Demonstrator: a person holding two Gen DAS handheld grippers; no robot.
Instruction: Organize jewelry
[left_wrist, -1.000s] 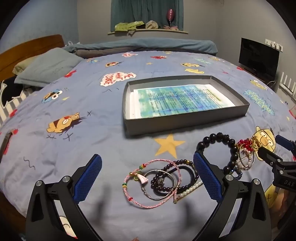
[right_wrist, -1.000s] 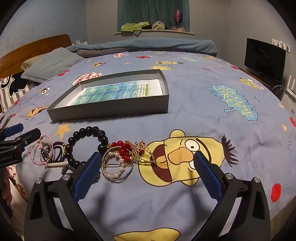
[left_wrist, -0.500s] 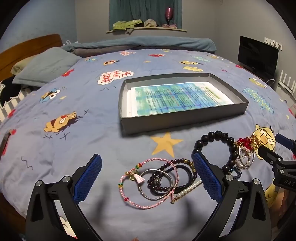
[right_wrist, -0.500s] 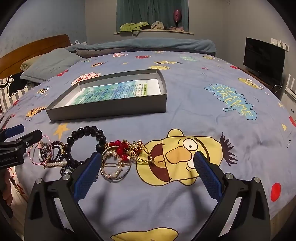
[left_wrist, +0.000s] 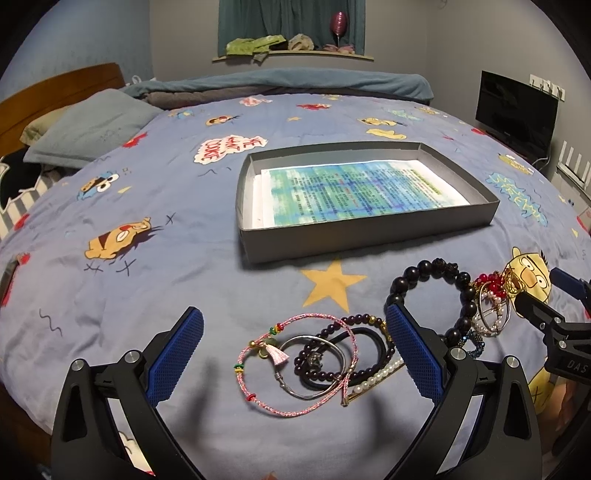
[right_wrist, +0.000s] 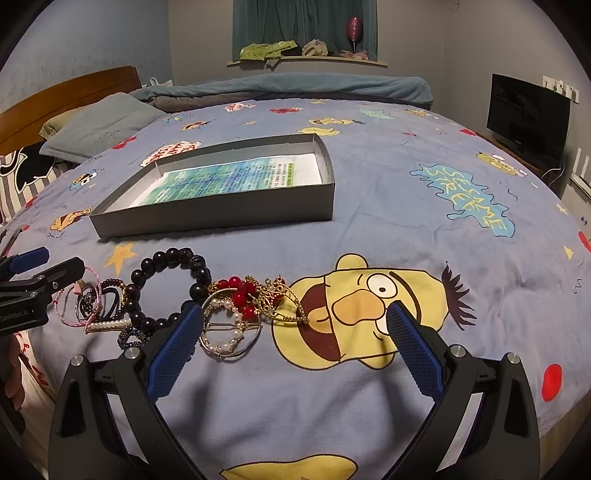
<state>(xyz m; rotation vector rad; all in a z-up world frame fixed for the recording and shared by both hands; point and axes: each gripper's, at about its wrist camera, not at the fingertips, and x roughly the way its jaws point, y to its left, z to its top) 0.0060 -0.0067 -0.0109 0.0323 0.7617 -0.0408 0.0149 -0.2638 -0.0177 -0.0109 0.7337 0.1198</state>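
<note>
Jewelry heaped on a cartoon-print bed beside a shallow grey cardboard tray (left_wrist: 369, 236).
A tangled pile of bracelets (left_wrist: 317, 360) lay between the wide-open, empty left gripper (left_wrist: 295, 354); the right gripper (right_wrist: 295, 347) gaped empty too.

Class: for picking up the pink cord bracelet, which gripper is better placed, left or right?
Left. The left gripper has open jaws straddling the pink cord bracelet; the right gripper hangs over the red-and-gold pieces.
</note>
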